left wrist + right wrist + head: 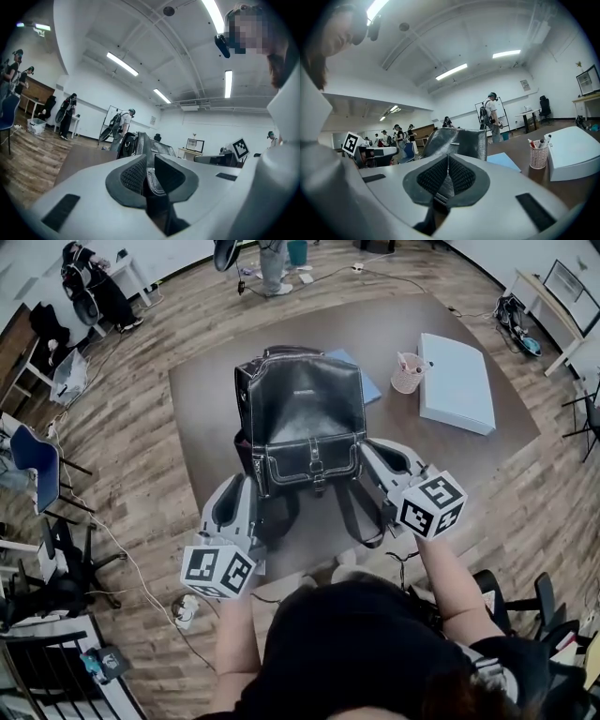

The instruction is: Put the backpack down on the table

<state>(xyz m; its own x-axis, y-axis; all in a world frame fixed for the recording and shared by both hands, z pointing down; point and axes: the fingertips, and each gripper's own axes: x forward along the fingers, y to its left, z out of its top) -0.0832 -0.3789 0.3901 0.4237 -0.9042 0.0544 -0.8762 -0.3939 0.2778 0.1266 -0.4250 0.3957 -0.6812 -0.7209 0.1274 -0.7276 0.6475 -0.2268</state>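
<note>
A black leather backpack (pixel 298 418) stands upright over the near part of the brown table (pixel 197 399), its straps hanging down at the front. My left gripper (pixel 249 486) is shut on the bag's stitched left edge (pixel 151 180), which shows pinched between the dark pads. At the bag's lower right, my right gripper (pixel 371 454) is shut on a thin strip of the black leather (pixel 440 192). The backpack (pixel 457 143) rises just beyond the right jaws. In the left gripper view the backpack (pixel 140 145) stretches away ahead of the pads.
On the table lie a white box (pixel 457 381), a pink pen cup (pixel 409 372) and a blue sheet (pixel 361 376) half hidden behind the bag. Chairs (pixel 37 460) stand to the left on the wood floor. People stand at the far end of the room (pixel 272 263).
</note>
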